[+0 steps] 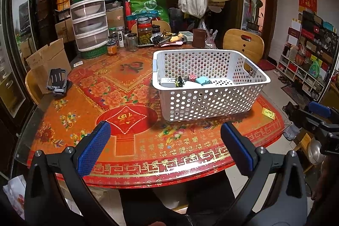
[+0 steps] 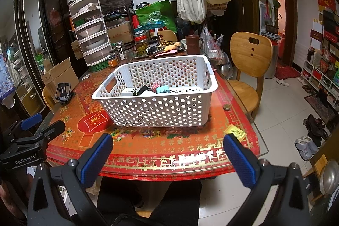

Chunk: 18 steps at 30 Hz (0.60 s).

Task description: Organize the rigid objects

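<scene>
Red patterned table (image 1: 131,154) under white basket (image 1: 209,103)

Indoor light, moderately bright, from overhead. We see glare streak on glossy table (image 1: 148,164) edge just ahead of left gripper (image 1: 165,147), same sheen ahead of right gripper (image 2: 167,157). Soft shadow under white basket (image 2: 156,107), falling toward tongs. Strong fisheye bending at edges, black vignette in corners. Centre sharp; far left cabinet glass reflective, dim.
</scene>
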Each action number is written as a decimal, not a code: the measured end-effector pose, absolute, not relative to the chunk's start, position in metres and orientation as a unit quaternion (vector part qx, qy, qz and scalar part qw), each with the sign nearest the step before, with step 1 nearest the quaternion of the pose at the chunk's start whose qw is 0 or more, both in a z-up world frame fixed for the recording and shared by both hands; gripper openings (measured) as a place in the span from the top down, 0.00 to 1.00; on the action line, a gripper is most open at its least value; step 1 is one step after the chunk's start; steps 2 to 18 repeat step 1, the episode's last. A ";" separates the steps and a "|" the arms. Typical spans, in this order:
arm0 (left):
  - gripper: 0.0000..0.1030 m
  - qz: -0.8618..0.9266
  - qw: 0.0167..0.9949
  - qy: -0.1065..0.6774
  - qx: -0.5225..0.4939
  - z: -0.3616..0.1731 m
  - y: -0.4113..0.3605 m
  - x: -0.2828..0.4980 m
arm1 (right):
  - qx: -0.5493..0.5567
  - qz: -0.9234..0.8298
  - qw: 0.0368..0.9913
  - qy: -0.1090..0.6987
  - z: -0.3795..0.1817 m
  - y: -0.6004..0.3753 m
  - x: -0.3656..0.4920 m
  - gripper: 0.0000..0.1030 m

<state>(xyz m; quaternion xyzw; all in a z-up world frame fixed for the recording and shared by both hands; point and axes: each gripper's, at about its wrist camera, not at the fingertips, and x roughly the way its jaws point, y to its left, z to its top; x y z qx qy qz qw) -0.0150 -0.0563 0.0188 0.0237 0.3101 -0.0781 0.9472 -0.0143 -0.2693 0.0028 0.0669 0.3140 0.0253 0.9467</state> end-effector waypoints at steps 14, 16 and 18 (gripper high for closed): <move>0.01 -0.080 0.947 0.309 0.024 0.019 -0.056 -0.015 | 0.068 0.026 0.947 0.314 0.003 -0.269 -0.014 0.00; 0.01 -0.080 0.947 0.309 0.024 0.019 -0.056 -0.015 | 0.068 0.026 0.947 0.314 0.003 -0.269 -0.014 0.00; 0.01 -0.080 0.947 0.309 0.024 0.019 -0.056 -0.015 | 0.068 0.026 0.947 0.314 0.003 -0.269 -0.014 0.00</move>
